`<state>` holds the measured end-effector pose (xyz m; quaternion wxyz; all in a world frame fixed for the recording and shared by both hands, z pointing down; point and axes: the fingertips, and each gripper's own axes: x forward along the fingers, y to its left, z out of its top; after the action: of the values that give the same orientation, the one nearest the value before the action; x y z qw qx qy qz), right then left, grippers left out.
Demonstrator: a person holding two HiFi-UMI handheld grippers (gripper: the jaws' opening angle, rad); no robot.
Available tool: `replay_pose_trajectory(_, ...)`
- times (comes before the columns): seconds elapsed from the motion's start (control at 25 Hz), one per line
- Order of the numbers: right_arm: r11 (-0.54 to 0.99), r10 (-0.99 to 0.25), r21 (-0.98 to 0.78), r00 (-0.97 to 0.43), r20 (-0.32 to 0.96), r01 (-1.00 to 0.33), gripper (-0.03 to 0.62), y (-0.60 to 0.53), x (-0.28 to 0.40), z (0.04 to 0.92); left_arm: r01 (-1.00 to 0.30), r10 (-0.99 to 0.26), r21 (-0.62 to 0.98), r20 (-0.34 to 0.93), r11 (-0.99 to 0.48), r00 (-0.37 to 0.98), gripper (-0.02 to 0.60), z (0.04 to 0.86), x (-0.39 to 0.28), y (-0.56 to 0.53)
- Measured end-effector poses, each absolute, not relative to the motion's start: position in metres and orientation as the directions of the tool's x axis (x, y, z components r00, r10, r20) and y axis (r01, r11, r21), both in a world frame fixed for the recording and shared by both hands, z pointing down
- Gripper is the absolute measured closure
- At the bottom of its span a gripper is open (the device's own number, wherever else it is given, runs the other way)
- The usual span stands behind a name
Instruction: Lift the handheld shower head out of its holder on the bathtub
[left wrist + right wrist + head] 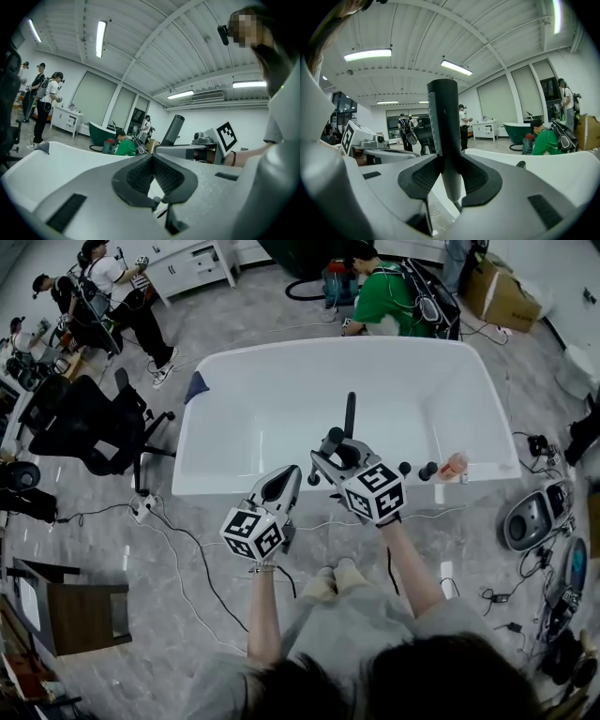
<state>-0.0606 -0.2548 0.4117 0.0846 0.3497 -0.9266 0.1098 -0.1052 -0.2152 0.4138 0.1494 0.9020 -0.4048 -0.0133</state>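
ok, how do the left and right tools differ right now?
The right tool is shut on the black shower head, which stands upright; the left tool holds nothing. The right tool's jaws stand apart around it; the left tool's jaws meet. Both are at the near rim of the bathtub.

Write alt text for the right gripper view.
The right gripper is clamped on an upright dark shower head, held between its pads. Behind it are the white bathtub rim and a crouching person in green.
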Motion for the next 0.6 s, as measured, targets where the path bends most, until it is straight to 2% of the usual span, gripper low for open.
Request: replay_pose_trajectory(0.6,0.704,-0.68,-0.121,-0.713,0.168,-0.7,0.461,-0.239,-0.045,0.368,-0.678,-0.677,0.143,0.065,-0.721,0.733,0.577,0.367,-0.091,-0.205)
